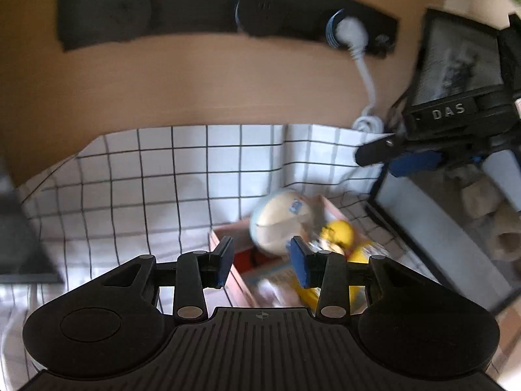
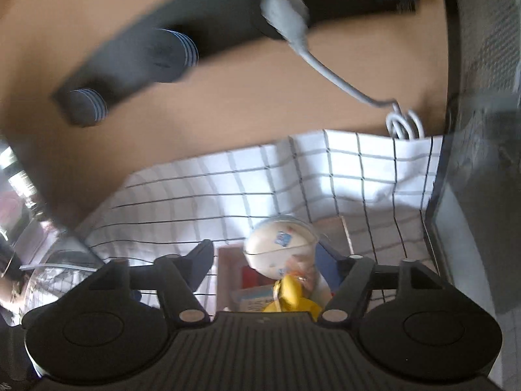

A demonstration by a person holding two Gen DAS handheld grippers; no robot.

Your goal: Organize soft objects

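Observation:
A pink open box (image 1: 228, 238) (image 2: 228, 260) lies on a white checked cloth (image 1: 146, 179) (image 2: 195, 195). In it are a round cream soft ball with a blue label (image 1: 280, 221) (image 2: 280, 244) and a yellow soft toy (image 1: 342, 238) (image 2: 293, 296). My left gripper (image 1: 262, 260) is open and empty, hovering just above the box. My right gripper (image 2: 265, 260) is open above the same box, the ball showing between its fingers. The right gripper also shows at the right in the left wrist view (image 1: 390, 159).
A tan wall behind carries a black power strip (image 1: 195, 16) (image 2: 228, 26) with a white plug and coiled cable (image 1: 364, 78) (image 2: 325, 68). A dark framed panel (image 1: 433, 244) (image 2: 462, 195) stands at the right. A dark object (image 1: 22, 247) lies at the left.

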